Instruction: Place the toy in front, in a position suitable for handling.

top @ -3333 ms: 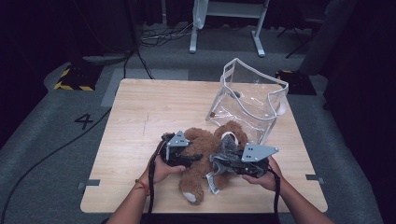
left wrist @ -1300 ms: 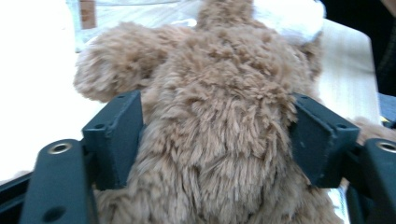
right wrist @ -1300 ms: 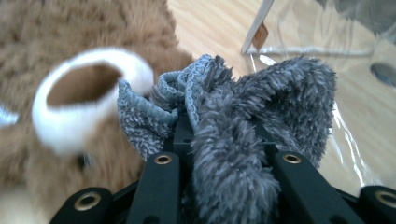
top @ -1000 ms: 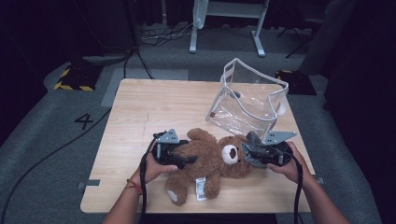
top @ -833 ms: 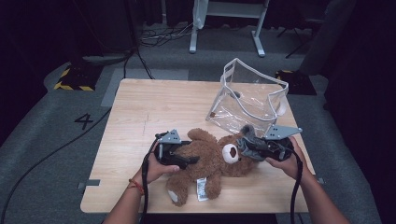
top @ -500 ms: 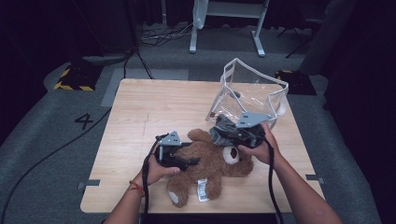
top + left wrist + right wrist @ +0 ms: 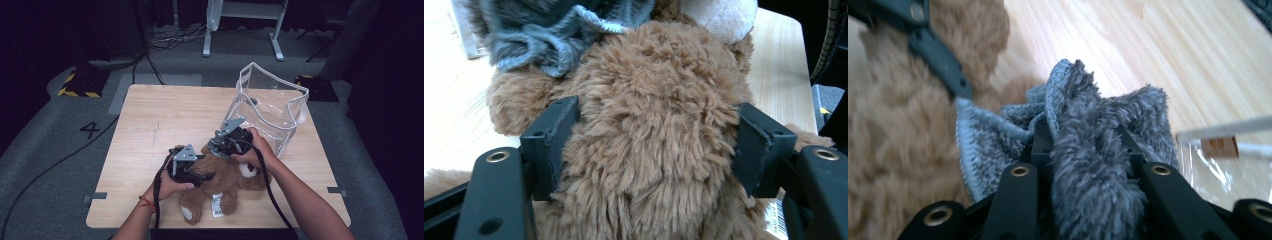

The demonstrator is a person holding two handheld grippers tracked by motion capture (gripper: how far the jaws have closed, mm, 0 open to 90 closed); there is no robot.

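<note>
On a wooden table point(image 7: 150, 115), a brown teddy bear point(image 7: 225, 182) lay flat near the front edge, at about 6 o'clock from the table's centre, its feet toward the person. The left gripper point(image 7: 192, 172) sat at the bear's 9 o'clock side. In the left gripper view its two black jaws straddled the bear's plush body point(image 7: 654, 125), spread wide and pressing into the fur on both sides, so the body was pinched between them. The fur bulged over the pads, which suggested a soft, light, springy toy that squashes under grip and would probably flop if lifted by one limb; the thick torso looked like the surest place to hold.

A grey fuzzy cloth point(image 7: 1088, 145), perhaps a scarf, lay bunched at the bear's neck. The right gripper point(image 7: 220, 145), at the bear's 12 o'clock, had its jaws drawn close together on a fold of this cloth, pinching it. The cloth looked limp and thin, likely to slide or stretch when pulled.

At 2 o'clock from the bear stood a clear plastic bag point(image 7: 272, 107), upright and open at the top, just beside the right hand point(image 7: 252, 152).
</note>
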